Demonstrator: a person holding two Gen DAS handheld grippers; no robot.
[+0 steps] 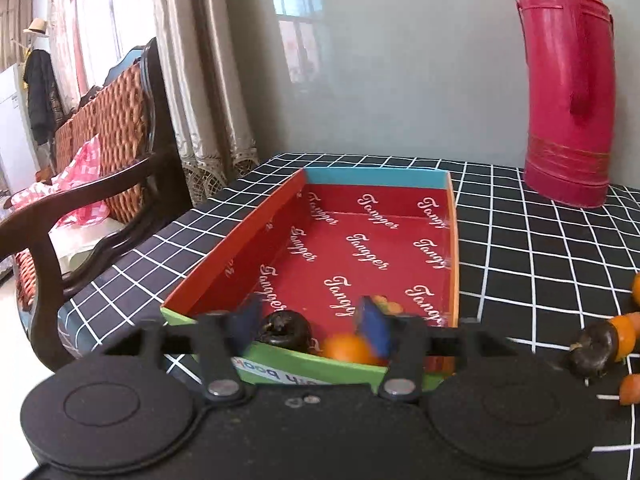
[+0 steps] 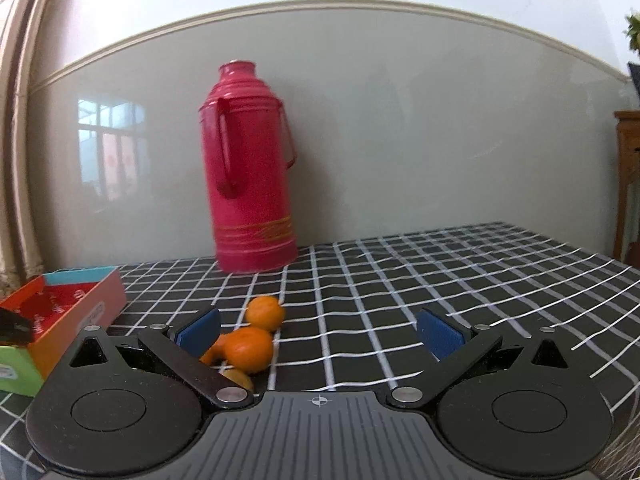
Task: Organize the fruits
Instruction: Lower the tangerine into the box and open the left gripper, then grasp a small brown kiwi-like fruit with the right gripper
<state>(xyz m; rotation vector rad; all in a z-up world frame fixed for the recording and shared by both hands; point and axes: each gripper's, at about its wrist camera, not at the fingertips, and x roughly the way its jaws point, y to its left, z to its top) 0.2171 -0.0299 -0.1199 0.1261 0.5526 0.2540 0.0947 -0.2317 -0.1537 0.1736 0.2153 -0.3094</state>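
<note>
- Left gripper hanging over the box near end, jaws apart, empty; dark fruit lying between them.
- Right gripper spread wide, empty; oranges sitting beside its left finger, nearer this hand.

The box carries the word "Tangger" in white script, repeated in rows across its red inner floor and walls. On its green near wall, outside, blue lettering shows upside down, too cut off to read.

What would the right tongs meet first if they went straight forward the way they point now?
Probably nothing close: the open right tongs face bare checkered tablecloth, then the grey wall. The oranges lie left of that line, beside the left pad, though depth is unclear.
</note>
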